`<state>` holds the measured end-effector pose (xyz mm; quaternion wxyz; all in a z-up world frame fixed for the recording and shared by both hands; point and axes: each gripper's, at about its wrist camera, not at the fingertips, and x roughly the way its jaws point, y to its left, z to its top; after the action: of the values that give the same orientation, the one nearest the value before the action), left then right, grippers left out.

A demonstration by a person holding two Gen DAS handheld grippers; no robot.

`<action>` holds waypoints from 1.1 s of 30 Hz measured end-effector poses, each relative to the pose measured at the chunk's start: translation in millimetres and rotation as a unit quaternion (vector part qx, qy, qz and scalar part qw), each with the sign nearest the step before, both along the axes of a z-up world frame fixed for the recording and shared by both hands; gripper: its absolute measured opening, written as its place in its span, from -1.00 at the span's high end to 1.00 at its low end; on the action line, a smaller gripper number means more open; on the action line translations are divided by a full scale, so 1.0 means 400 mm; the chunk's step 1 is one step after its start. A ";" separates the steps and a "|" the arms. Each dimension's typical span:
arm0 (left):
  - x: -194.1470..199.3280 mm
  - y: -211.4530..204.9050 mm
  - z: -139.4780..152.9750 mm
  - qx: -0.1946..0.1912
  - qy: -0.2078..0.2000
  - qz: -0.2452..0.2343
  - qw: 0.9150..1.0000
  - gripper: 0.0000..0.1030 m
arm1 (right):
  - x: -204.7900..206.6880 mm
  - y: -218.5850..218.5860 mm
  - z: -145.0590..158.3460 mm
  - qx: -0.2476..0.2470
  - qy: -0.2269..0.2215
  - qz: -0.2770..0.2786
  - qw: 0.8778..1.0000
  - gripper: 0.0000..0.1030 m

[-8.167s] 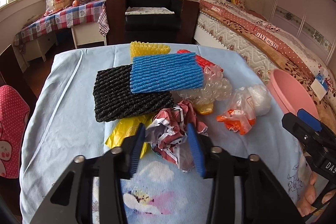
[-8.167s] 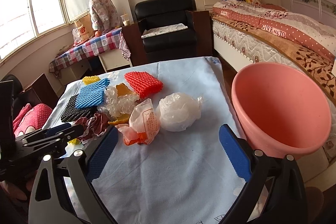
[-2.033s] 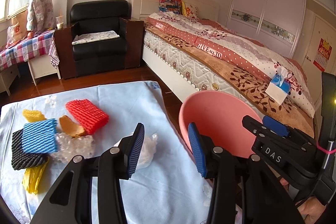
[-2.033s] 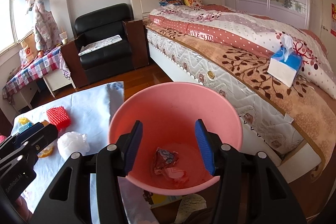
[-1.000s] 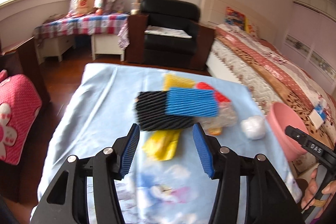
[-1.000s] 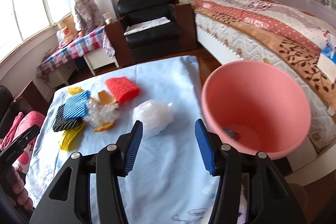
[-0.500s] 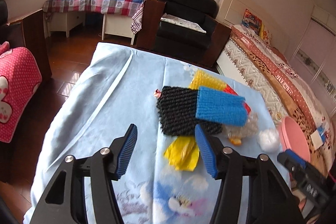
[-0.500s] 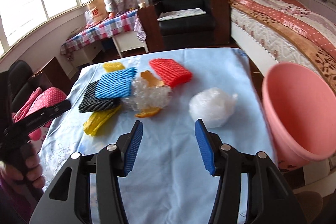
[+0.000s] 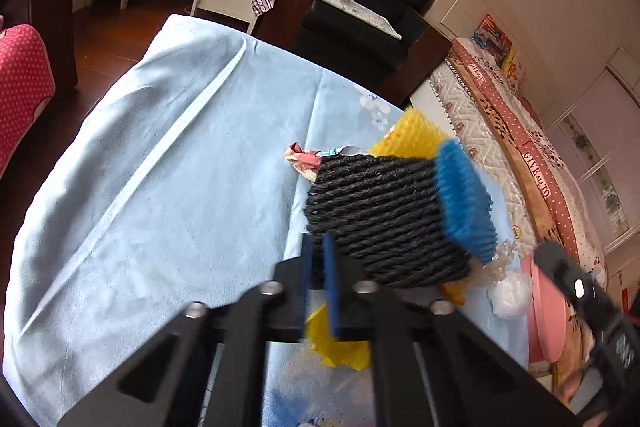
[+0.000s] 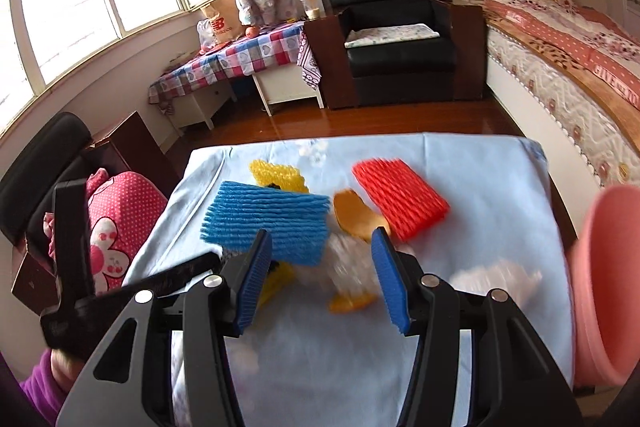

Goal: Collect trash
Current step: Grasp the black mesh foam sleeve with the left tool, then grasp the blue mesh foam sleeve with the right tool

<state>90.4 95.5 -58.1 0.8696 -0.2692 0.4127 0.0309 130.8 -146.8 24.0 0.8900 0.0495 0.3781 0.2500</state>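
Observation:
My left gripper [image 9: 319,259] is shut on the near edge of the black foam net [image 9: 384,215], which lifts off the blue cloth with the blue foam net [image 9: 464,203] resting on its far end. A yellow foam net [image 9: 412,139], a yellow wrapper [image 9: 340,347] and a crumpled wrapper [image 9: 302,159] lie around it. My right gripper [image 10: 320,279] is open above the clear bubble wrap [image 10: 352,271]. In the right wrist view I see the blue net [image 10: 268,219], a red foam net [image 10: 400,199], an orange peel [image 10: 356,215] and a white plastic ball [image 10: 496,275].
The pink bin [image 10: 604,283] stands at the table's right edge and also shows in the left wrist view [image 9: 544,311]. A bed [image 10: 568,55], a black armchair [image 10: 396,35], a checked side table [image 10: 240,59] and a red dotted cushion [image 10: 120,219] surround the table.
My left gripper has moved in and shut on the black foam net, tilting it up. My right gripper has moved forward and left over the bubble wrap.

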 end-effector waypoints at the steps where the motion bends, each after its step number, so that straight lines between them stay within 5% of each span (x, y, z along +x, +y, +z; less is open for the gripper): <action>1: -0.003 0.001 0.002 0.002 -0.003 0.003 1.000 0.96 | 0.011 0.005 -0.002 0.004 0.002 0.004 1.000 -0.02; 10: -0.072 0.006 0.053 0.090 -0.030 0.052 0.994 1.00 | 0.102 0.070 -0.048 0.022 0.049 0.038 0.998 -0.18; 20: -0.116 0.028 0.042 0.094 -0.015 0.076 0.993 1.00 | 0.032 0.135 -0.075 0.035 0.059 0.099 0.993 -0.18; 33: -0.137 0.027 0.033 0.094 -0.014 0.075 0.993 1.00 | 0.010 0.167 -0.102 0.016 0.067 0.110 0.992 -0.18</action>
<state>35.7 106.4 -44.8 0.8920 -0.2171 0.3742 0.1312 134.6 -79.8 -16.6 0.8289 0.0384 0.4356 0.3489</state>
